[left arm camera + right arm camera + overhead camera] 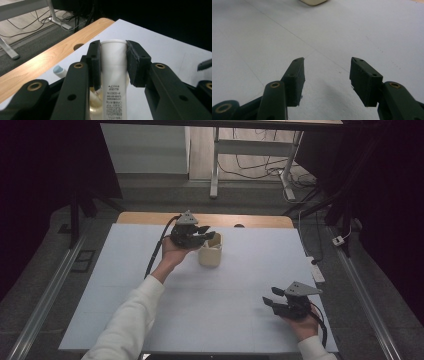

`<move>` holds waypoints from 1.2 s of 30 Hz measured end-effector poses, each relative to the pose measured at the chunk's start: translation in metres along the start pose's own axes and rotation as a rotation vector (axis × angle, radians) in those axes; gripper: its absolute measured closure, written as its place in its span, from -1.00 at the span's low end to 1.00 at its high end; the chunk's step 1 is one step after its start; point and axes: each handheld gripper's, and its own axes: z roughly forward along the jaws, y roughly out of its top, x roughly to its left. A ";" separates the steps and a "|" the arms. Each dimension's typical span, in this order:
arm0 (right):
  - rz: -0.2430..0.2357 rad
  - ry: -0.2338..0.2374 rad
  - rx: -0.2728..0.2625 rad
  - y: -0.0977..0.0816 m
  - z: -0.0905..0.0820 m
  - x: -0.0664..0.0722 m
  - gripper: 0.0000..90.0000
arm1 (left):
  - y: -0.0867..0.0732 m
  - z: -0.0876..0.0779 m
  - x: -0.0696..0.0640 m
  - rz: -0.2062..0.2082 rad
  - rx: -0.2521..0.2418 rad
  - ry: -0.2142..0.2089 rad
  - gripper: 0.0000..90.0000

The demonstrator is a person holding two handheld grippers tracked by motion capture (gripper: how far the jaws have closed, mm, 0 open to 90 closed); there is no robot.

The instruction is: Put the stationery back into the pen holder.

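My left gripper [113, 65] is clamped on a white plastic tube [113, 75], its foam pads pressing the tube's two sides a little below the flat end. The tube runs straight away from me along the line of my jaws, so its long axis lies with the gripper; the flat end points outward past the pads, and the printed lower part runs back down into the cream-coloured container [210, 251] beneath. In the high view that container stands upright on the white table cover [150, 320], toward the far middle, with my left gripper [206, 234] right at its rim. I cannot tell whether the tube's bottom rests inside the container or hangs just above it. A pale blue-tipped item [59, 70] shows beside my left jaw, too hidden to name. I judge the grasp done and the tube either coming out of or going into the container; its resting place remains to be settled. My right gripper [327, 72] waits with jaws apart and nothing between them, hovering over bare cover near the table's near right corner [272, 300], well apart from the container.
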 end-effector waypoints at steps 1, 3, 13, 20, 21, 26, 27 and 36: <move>0.001 0.000 0.000 0.000 0.000 0.000 0.00 | 0.002 0.002 0.001 -0.001 0.003 0.001 0.45; 0.002 0.000 0.001 -0.001 0.000 -0.001 0.00 | 0.005 0.006 0.002 0.003 0.007 0.010 0.45; 0.014 -0.004 0.007 -0.003 0.000 -0.003 0.00 | 0.018 0.017 0.014 -0.037 -0.004 0.006 0.45; 0.017 -0.005 0.005 -0.003 -0.001 -0.003 0.00 | 0.024 0.026 0.022 -0.062 -0.016 0.006 0.45; 0.017 -0.007 0.008 -0.004 -0.001 -0.003 0.00 | 0.025 0.027 0.022 -0.067 -0.018 0.007 0.45; 0.013 -0.011 0.012 -0.004 -0.001 -0.003 0.00 | 0.027 0.036 0.023 -0.066 -0.017 0.013 0.45; 0.015 -0.008 0.009 -0.004 -0.001 -0.004 0.00 | 0.027 0.037 0.023 -0.066 -0.019 0.012 0.45; 0.009 -0.012 0.016 -0.006 -0.001 -0.003 0.00 | 0.023 0.039 0.025 -0.105 -0.020 0.022 -0.15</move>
